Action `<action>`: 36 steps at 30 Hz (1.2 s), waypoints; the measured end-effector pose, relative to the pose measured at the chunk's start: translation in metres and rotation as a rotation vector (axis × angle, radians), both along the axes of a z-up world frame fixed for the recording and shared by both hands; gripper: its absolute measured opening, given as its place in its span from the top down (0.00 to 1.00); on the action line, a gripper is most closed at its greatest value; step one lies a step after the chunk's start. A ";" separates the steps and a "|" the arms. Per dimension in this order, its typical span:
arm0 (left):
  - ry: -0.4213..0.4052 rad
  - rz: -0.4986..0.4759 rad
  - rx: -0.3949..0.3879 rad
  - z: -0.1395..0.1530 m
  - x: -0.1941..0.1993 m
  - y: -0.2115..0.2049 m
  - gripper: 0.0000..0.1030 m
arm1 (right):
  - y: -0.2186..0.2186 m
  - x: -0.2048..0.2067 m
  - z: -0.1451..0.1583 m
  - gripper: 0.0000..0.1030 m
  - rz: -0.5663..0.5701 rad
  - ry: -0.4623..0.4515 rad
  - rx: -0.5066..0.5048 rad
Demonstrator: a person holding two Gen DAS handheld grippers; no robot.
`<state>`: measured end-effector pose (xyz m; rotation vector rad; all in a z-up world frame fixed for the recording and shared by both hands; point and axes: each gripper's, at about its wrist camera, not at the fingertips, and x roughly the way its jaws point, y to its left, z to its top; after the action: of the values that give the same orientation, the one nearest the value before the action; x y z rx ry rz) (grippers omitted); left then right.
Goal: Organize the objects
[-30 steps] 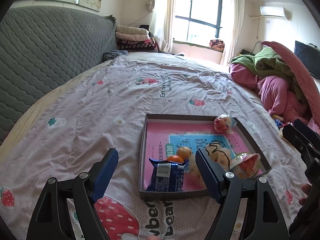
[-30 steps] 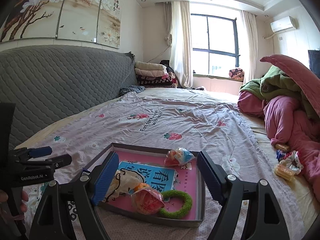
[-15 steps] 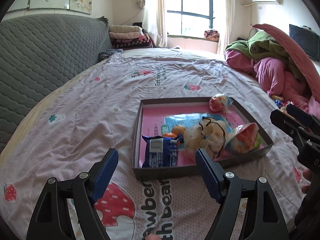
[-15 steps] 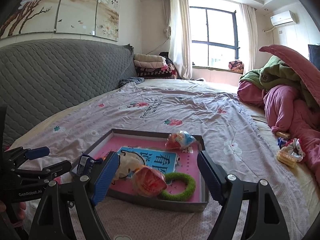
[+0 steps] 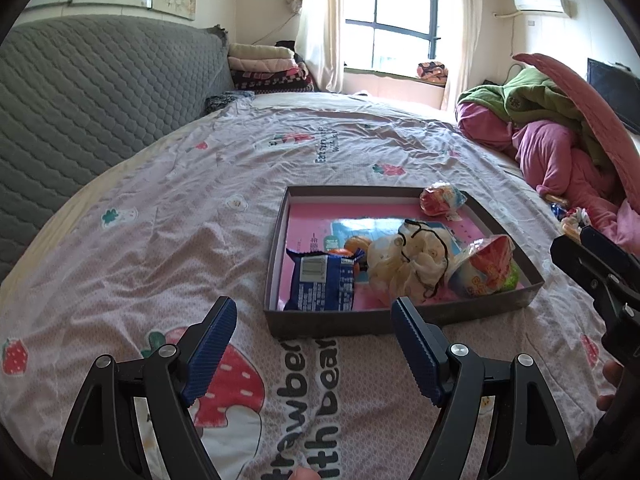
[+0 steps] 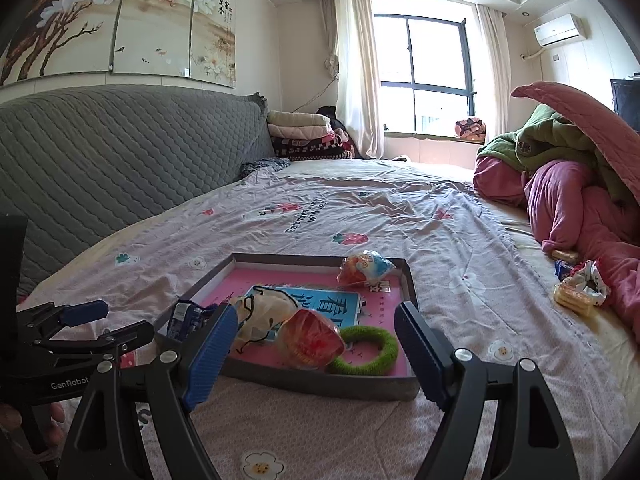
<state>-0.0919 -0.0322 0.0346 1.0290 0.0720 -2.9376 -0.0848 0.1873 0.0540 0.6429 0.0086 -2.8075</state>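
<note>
A shallow grey box point(image 5: 320, 324) point(image 6: 320, 385) with a pink floor lies on the bed. In it are a blue snack packet point(image 5: 322, 282), a cream cloth pouch with a black cord point(image 5: 416, 264) point(image 6: 260, 312), an orange ball point(image 5: 357, 245), two wrapped red-and-blue snacks point(image 5: 442, 199) point(image 5: 486, 266) point(image 6: 364, 266) point(image 6: 312, 338) and a green fuzzy ring point(image 6: 366, 350). My left gripper point(image 5: 312, 346) stands open just short of the box's near wall, nothing between its fingers. My right gripper point(image 6: 316, 354) is open too, hovering over the box's near right corner, holding nothing.
The bed carries a pink strawberry-print sheet point(image 5: 180, 220). A grey quilted headboard point(image 6: 120, 152) runs along the left. Heaped pink and green quilts point(image 6: 568, 184) lie at the right, with loose snack packets point(image 6: 572, 298) and a patterned scrunchie point(image 6: 588, 276) beside them. Folded blankets point(image 6: 304, 136) are stacked at the far end.
Both grippers have drawn back and sunk a little, so the box now lies farther ahead of the fingers. Both stayed open and nothing in the box has moved.
</note>
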 end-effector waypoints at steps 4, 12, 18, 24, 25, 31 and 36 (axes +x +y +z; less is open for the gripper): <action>-0.009 0.000 0.006 -0.003 0.005 0.000 0.22 | 0.000 0.003 -0.004 0.22 -0.001 -0.013 -0.007; -0.030 0.006 -0.004 -0.011 0.014 -0.001 0.22 | -0.001 0.008 -0.020 0.22 -0.018 -0.041 0.011; -0.037 -0.005 -0.014 -0.020 0.020 0.002 0.22 | 0.005 0.009 -0.030 0.22 -0.077 -0.047 0.024; -0.041 0.000 -0.009 -0.031 0.021 0.001 0.22 | 0.014 0.011 -0.045 0.22 -0.099 -0.078 0.001; -0.046 -0.002 -0.005 -0.033 0.020 0.000 0.22 | 0.014 0.011 -0.047 0.22 -0.104 -0.082 0.007; -0.063 0.005 -0.005 -0.044 0.017 0.000 0.22 | 0.012 0.014 -0.057 0.22 -0.100 -0.093 0.036; -0.074 0.020 -0.018 -0.054 0.017 0.000 0.22 | 0.012 0.017 -0.064 0.22 -0.095 -0.113 0.042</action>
<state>-0.0748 -0.0327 -0.0196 1.1269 0.0539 -2.8740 -0.0676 0.1993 -0.0105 0.8322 0.0154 -2.8636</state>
